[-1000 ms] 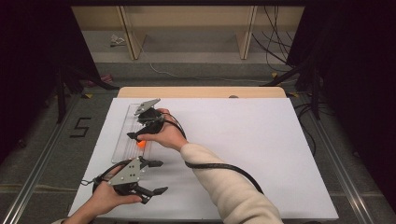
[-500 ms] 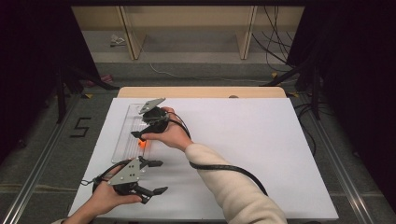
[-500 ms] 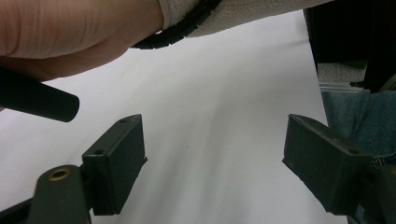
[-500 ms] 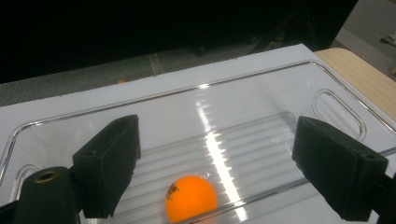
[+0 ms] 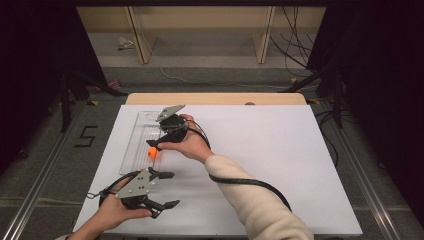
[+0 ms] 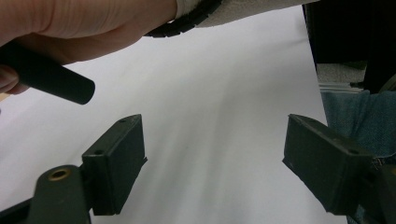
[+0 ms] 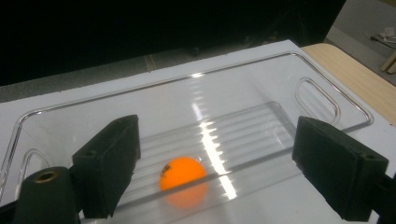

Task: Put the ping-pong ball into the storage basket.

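Note:
An orange ball (image 7: 182,174) (image 5: 152,153) lies inside a clear plastic tray (image 7: 261,98) (image 5: 136,140) at the table's left side. My right gripper (image 7: 212,172) (image 5: 153,145) hovers just over the tray's near right rim, open, with the ball low between its jaws and touching neither. My left gripper (image 6: 212,168) (image 5: 169,190) rests near the front left of the white table, open, nothing between its jaws. The right hand (image 6: 84,28) and its cable cross the top of the left gripper view.
White sheet (image 5: 270,150) covers the table; a wooden strip (image 5: 215,98) runs along its far edge. The right gripper's black cable (image 5: 250,182) curls over the middle of the table. Dark surroundings and shelving stand beyond.
The right gripper has drifted slightly right and back over the tray; the ball stays in the tray. The left gripper has hardly moved.

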The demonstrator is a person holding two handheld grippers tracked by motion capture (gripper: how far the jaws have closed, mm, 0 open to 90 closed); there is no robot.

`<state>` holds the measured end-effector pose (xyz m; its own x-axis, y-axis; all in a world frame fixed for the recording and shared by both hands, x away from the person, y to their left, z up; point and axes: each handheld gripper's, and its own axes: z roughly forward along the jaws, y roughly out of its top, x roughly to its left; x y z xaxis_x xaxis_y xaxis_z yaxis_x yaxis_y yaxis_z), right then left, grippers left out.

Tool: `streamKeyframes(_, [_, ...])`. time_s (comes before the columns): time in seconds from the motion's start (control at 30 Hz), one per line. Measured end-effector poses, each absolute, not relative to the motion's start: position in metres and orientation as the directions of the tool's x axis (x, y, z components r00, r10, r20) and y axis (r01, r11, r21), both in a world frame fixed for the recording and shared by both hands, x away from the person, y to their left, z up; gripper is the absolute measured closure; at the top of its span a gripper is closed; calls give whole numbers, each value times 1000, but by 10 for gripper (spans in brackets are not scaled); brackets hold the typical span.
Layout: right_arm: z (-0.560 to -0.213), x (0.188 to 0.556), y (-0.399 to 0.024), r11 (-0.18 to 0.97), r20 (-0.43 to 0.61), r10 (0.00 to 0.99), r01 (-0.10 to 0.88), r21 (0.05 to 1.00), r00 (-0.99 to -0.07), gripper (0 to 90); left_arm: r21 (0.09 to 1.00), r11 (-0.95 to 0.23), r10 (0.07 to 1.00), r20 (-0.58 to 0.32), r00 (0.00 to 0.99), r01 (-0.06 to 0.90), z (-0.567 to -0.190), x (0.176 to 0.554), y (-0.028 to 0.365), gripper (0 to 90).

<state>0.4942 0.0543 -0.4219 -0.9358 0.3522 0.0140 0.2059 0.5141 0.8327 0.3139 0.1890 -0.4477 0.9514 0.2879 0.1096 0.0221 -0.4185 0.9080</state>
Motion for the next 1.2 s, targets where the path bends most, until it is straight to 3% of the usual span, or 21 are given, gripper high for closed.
streamKeyframes(1.2, [-421, 486, -19, 501, 14, 418, 243, 831, -908, 162, 909, -415, 295, 110, 949, 24, -448, 314, 189, 201])
